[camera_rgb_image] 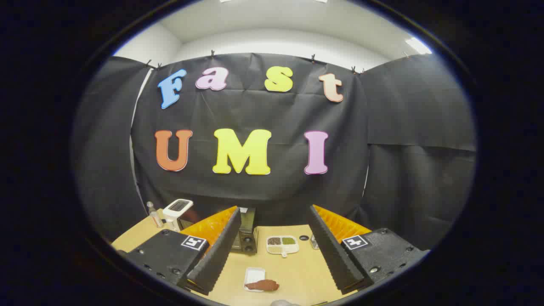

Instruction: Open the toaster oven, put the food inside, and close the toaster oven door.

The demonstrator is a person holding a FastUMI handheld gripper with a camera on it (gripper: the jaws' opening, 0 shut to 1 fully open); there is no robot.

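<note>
Toaster oven [245,233]: stands toward the far edge of the worktop [297,272], mostly hidden behind the left finger; its knob panel shows; whether the door is open or closed cannot be told from here.
Food [262,285]: a brown, flat piece lying across the near rim of a small white tray [253,275], close to the worktop's near edge; it sits between the two fingers and below them, touched by neither.
Divided dish [282,245]: further back on the worktop, just right of the oven; holds darker and greenish portions.
Far-left corner: a white scale-like device [178,209] and a small clear bottle [154,215], well apart from the food.
Risk, door: the oven is largely masked by the left finger; an approach judged from this angle could miss the handle and nudge the oven back toward the far edge.
Risk, food: the piece overhangs the tray; a pinch that catches the tray rim as well could drag or tip the tray; a shallow grip on so flat a piece could let it slip.
Gripper [274,250]: fingers spread wide apart; nothing held between them; raised above the worktop and touching nothing.
</note>
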